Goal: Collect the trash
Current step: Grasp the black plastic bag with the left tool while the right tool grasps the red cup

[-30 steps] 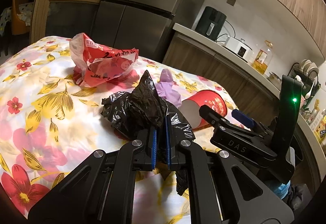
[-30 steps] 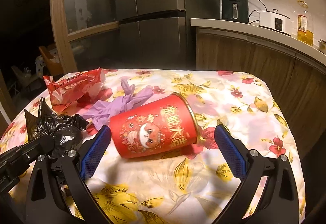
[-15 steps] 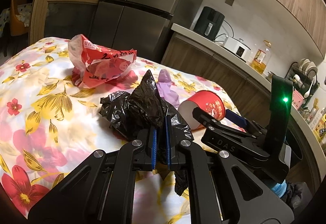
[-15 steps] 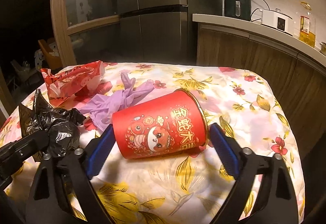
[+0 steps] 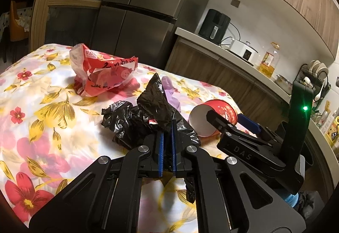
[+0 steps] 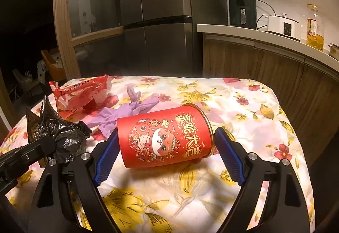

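The collecting is at an early stage, as I judge it: nothing lies inside the black bag [image 5: 135, 118] that the pictures show, and every piece of trash lies out on the flowered counter [image 6: 243, 105]. The left gripper [image 5: 166, 150] has its jaws clamped together on a fold of the bag, which sits crumpled at the near left part of the counter, its mouth not visibly spread. The right gripper [image 6: 167, 154] straddles the red cup [image 6: 165, 137], which lies on its side near the middle of the counter; its jaws are closing with the cup between them, and a gap shows on the right side, so the cup is not yet gripped. Left to do, by my reading: close on the cup, lift it, get it into the bag, then do the same with the rest. Counted: one black bag; one red cup; one crumpled red wrapper [image 5: 101, 76] at the far left of the counter, apart from the bag; and a heap of purple gloves [image 6: 125, 112] lying between the wrapper and the cup, touching the cup's base end or just beside it. The gloves look like two, but they are tangled and I cannot tell the number for certain. That makes three kinds of trash outstanding.
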{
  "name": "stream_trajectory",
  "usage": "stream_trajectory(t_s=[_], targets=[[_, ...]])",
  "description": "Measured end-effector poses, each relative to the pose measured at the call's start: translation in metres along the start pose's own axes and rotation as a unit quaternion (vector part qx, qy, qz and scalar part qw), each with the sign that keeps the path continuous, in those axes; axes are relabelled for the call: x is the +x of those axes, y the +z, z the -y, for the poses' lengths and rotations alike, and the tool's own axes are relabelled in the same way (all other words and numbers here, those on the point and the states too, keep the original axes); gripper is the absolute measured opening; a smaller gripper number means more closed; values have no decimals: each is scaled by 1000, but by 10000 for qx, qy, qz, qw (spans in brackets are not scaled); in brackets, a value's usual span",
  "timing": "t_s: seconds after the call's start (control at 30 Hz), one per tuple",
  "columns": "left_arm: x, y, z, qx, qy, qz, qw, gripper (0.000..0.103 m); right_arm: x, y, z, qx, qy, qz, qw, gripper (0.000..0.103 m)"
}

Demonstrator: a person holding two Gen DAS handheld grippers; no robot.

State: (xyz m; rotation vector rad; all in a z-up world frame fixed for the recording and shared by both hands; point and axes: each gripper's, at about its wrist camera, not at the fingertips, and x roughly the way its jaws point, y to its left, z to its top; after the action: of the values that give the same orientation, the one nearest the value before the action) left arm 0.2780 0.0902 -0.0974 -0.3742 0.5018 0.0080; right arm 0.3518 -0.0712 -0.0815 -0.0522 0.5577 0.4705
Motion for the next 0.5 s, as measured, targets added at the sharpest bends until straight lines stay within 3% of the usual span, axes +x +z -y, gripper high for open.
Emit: stream_trajectory(t_s=[0.5], targets=[[-18, 2, 23, 161, -80, 109, 9998, 4, -46, 3, 13, 195, -98, 395, 9990, 84]])
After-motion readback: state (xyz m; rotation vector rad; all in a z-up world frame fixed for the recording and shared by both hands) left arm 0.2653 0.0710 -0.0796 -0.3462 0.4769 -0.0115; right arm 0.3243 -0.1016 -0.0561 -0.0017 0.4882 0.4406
